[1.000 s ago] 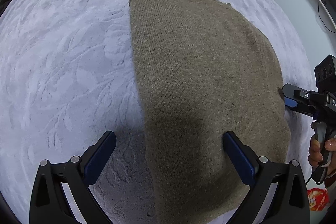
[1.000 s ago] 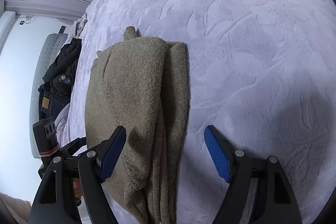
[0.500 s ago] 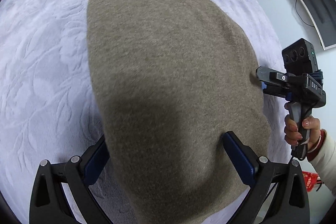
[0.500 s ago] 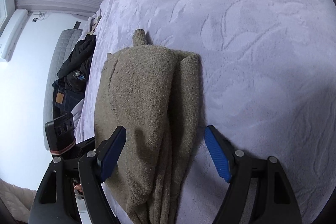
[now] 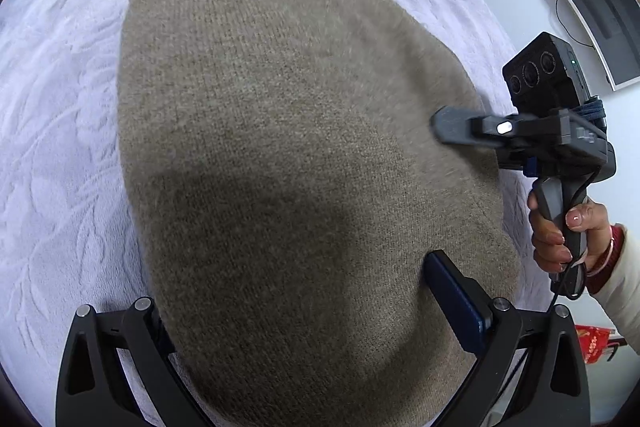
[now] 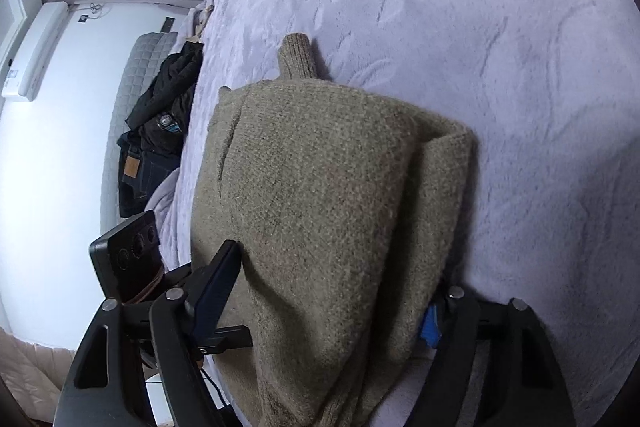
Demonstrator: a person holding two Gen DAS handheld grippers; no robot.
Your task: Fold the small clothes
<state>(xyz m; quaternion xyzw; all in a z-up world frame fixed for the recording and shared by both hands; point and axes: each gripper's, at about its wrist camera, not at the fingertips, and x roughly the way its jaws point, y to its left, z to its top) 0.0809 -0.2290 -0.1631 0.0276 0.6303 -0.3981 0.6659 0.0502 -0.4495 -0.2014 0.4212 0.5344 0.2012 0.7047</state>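
Now both my claws spread, straddling folded sweater (image 5: 288, 167) on bed (image 5: 60, 107): left claw (image 5: 304, 311) at near edge, right claw (image 6: 332, 291) at side, likely lining up next fold.

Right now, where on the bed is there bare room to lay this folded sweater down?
Bare lavender bedspread runs beyond the olive-brown knit sweater past its cuff, and along its right edge. In the left view, the strip left of the sweater is bare too. Crowded: the bed's edge by the dark clothes pile.
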